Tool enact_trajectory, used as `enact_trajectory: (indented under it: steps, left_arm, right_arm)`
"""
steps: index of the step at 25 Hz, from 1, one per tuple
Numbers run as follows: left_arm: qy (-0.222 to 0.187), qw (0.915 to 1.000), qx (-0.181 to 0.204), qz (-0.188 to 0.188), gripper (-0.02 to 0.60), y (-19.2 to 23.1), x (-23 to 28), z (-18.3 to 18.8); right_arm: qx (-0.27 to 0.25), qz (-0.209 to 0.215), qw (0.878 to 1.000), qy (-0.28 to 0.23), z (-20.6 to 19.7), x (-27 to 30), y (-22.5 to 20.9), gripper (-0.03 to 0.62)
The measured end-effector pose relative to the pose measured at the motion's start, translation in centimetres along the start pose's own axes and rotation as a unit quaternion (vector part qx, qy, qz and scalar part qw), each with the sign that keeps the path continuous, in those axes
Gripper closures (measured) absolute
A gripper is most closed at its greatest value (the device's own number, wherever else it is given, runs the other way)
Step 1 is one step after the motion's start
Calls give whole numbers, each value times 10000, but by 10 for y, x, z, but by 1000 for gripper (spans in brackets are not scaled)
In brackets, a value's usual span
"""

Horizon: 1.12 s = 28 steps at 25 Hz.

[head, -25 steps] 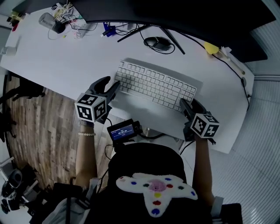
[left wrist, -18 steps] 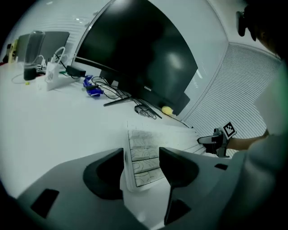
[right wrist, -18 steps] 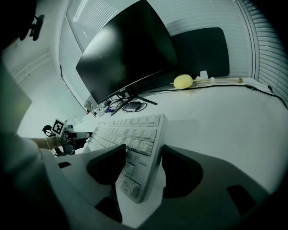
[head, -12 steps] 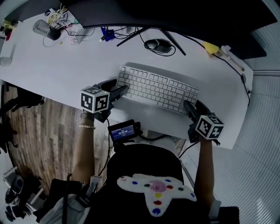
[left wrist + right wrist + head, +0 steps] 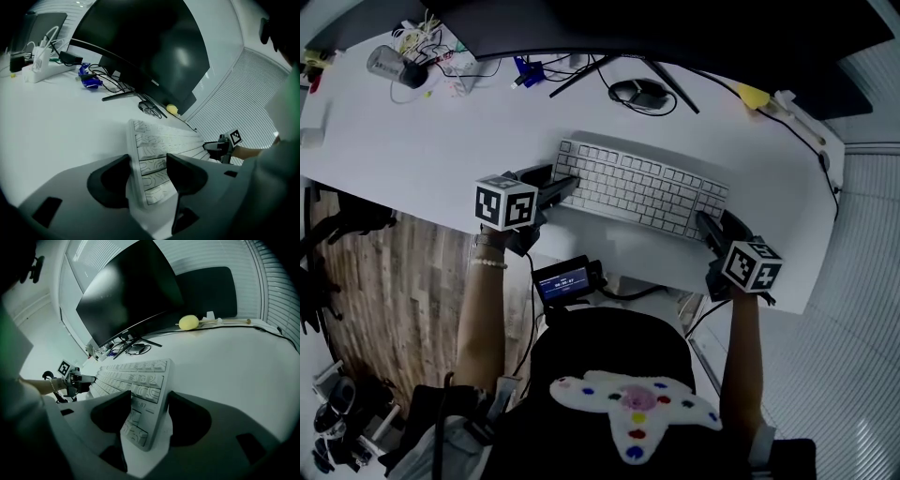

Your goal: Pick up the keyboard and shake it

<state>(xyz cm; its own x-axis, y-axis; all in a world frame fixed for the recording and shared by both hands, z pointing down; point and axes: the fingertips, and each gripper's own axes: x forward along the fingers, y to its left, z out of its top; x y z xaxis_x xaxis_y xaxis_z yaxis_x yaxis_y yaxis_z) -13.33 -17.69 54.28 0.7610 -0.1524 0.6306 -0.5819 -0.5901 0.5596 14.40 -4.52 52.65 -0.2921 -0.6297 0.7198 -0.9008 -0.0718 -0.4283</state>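
The white keyboard lies flat on the white desk. My left gripper is at its left end. In the left gripper view the keyboard end sits between the jaws of that gripper, which have just been opening and stand wide. My right gripper is at the keyboard's right end. In the right gripper view the keyboard end lies between equally wide jaws, with a strip of desk showing beside one pad.
A dark curved monitor on a splayed stand spans the back of the desk. A black mouse lies behind the keyboard, a yellow object at back right. Cables and a power strip clutter the back left. A small screen device hangs below the front edge.
My left gripper has tipped downward and settled lower along the keyboard's left end, its marker cube turning. The right gripper has stayed at the right end.
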Motion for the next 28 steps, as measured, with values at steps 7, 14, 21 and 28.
enact_trajectory:
  steps: [7,14,21,28]
  left_arm:
    - [-84,9995,-157,249,330,14,-5,1]
    - [-243,9982,127,525,336,9,-11,6]
    - [-446,9954,425,729,337,-1,-21,17]
    - [-775,9897,791,904,337,-22,-40,37]
  right_arm:
    - [-21,-34,10000,52,-1,14,7,327]
    - [-80,33,9999,102,-8,21,2,330]
    - [126,168,9998,11,-11,23,1,329]
    - [117,280,9989,-343,1,10,7,329]
